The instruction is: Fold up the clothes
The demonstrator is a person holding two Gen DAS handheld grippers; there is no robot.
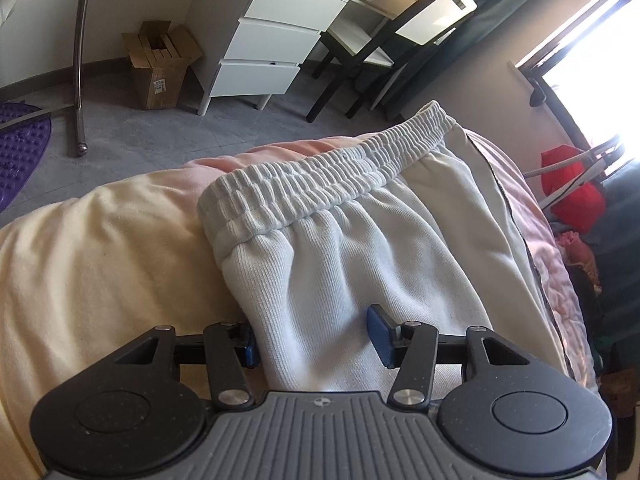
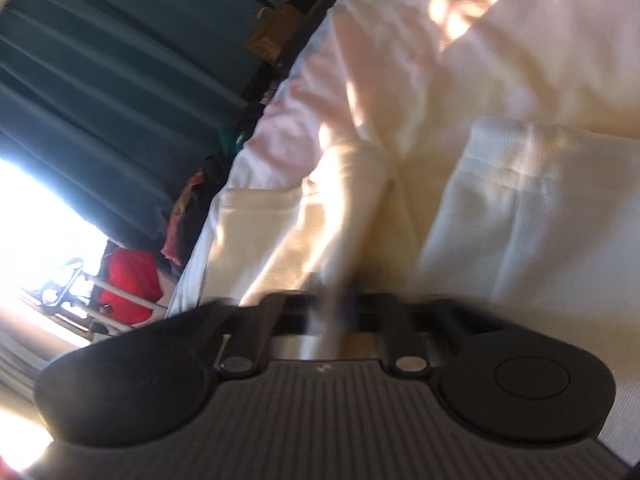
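Note:
White ribbed sweatpants [image 1: 340, 248] lie on a cream and pink bedspread [image 1: 100, 248], with the elastic waistband [image 1: 320, 176] at the far side. My left gripper [image 1: 316, 340] is open, its blue pads [image 1: 380, 336] on either side of a stretch of the pants' fabric near the left edge. In the blurred right wrist view, my right gripper [image 2: 332, 312] appears shut on a fold of the white fabric [image 2: 348, 208], which rises between the fingers. A pant leg with a hem [image 2: 520, 184] lies to the right.
Beyond the bed stand a white drawer unit [image 1: 272, 40], a dark chair [image 1: 380, 52], a cardboard box [image 1: 160, 64] and a metal pole [image 1: 80, 60]. A purple mat [image 1: 20, 144] lies on the grey floor. Red cloth [image 1: 576, 184] and teal curtains [image 2: 100, 80] are near the window.

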